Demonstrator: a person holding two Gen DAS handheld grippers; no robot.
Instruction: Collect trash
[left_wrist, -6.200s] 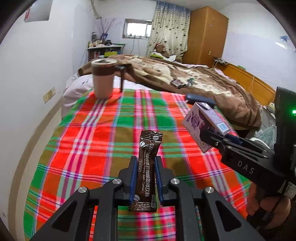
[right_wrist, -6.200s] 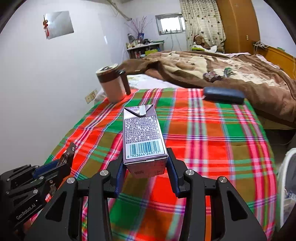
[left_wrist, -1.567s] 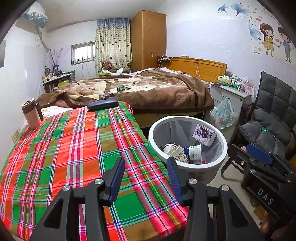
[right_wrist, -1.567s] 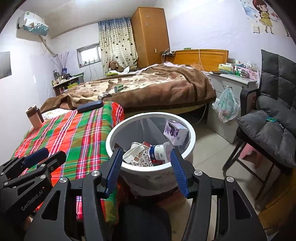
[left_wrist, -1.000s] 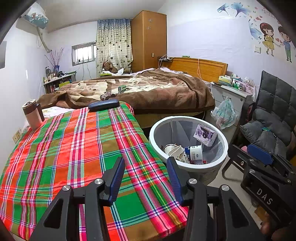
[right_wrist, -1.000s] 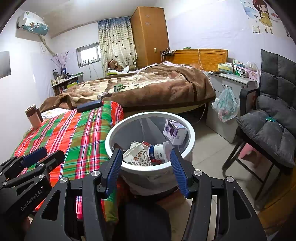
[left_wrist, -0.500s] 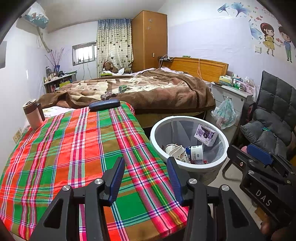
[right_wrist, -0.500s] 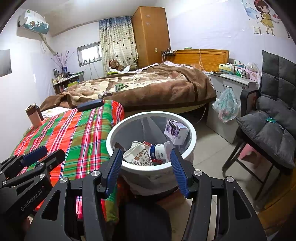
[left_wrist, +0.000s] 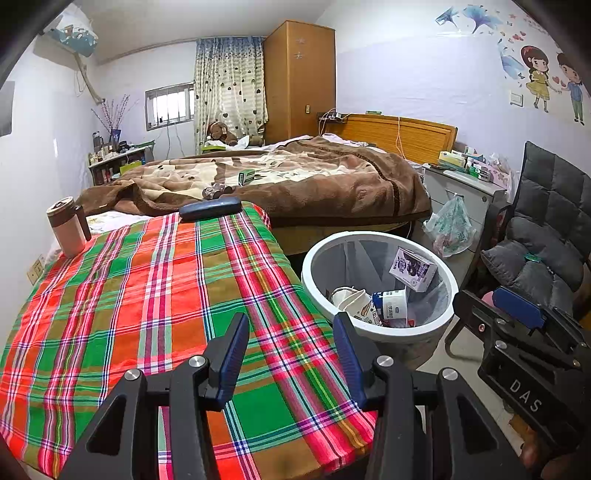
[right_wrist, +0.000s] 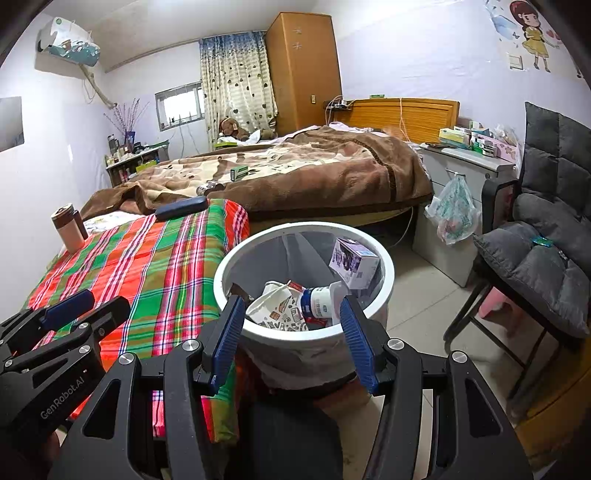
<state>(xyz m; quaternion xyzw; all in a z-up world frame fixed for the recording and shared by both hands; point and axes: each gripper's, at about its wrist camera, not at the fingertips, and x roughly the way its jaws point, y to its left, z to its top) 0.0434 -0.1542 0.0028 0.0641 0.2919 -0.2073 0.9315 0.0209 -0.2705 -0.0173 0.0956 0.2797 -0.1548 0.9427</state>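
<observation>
A white round trash bin (left_wrist: 448, 317) stands on the floor beside the plaid-covered table; it also shows in the right wrist view (right_wrist: 384, 291). Inside lie a purple milk carton (left_wrist: 413, 268) (right_wrist: 354, 262), a crumpled paper cup (left_wrist: 354, 304) (right_wrist: 277, 308) and a small white bottle (left_wrist: 390, 303) (right_wrist: 319, 302). My left gripper (left_wrist: 290, 328) is open and empty above the table's near right corner. My right gripper (right_wrist: 291, 312) is open and empty, just in front of the bin's near rim. The right gripper (left_wrist: 517, 332) also shows at the right of the left wrist view.
The plaid cloth (left_wrist: 147, 295) carries a pink tumbler (left_wrist: 68, 232) at the far left and a dark blue case (left_wrist: 210, 208) at the far edge. A bed with a brown blanket (left_wrist: 314, 181) lies behind. A grey chair (right_wrist: 546, 258) and a cabinet with a hanging bag (right_wrist: 454, 214) stand right.
Six seconds ago the left gripper held a coffee sachet and the right held the purple carton; both are now open, the carton in the bin. Over the last second nothing has visibly moved.
</observation>
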